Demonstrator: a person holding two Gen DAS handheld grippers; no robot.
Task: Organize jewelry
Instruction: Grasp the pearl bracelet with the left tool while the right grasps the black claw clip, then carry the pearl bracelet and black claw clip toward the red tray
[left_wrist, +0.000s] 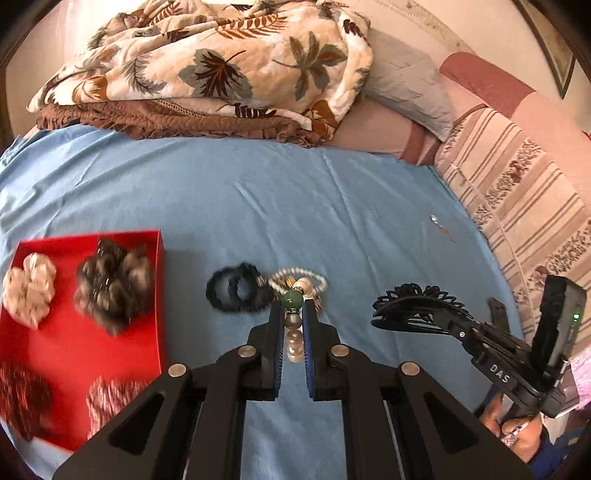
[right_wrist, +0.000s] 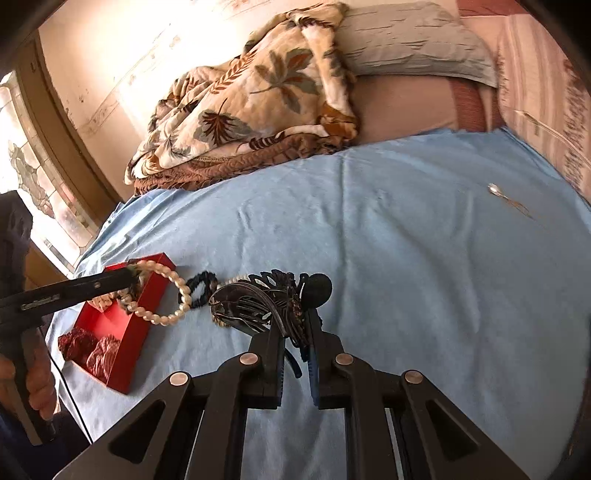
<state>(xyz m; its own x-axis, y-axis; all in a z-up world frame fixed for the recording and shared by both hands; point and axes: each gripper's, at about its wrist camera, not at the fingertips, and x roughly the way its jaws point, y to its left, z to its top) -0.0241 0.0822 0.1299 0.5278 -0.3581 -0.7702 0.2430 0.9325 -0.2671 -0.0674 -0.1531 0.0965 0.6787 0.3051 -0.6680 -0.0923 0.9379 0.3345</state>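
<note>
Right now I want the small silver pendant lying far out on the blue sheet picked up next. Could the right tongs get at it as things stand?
Probably not yet: the right tongs are shut on a black lacy hair claw. The path across the blue sheet to the small silver pendant looks free.

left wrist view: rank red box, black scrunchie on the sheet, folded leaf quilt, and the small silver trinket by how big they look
1. leaf quilt
2. red box, though it sits nearer the camera
3. black scrunchie
4. silver trinket
</note>
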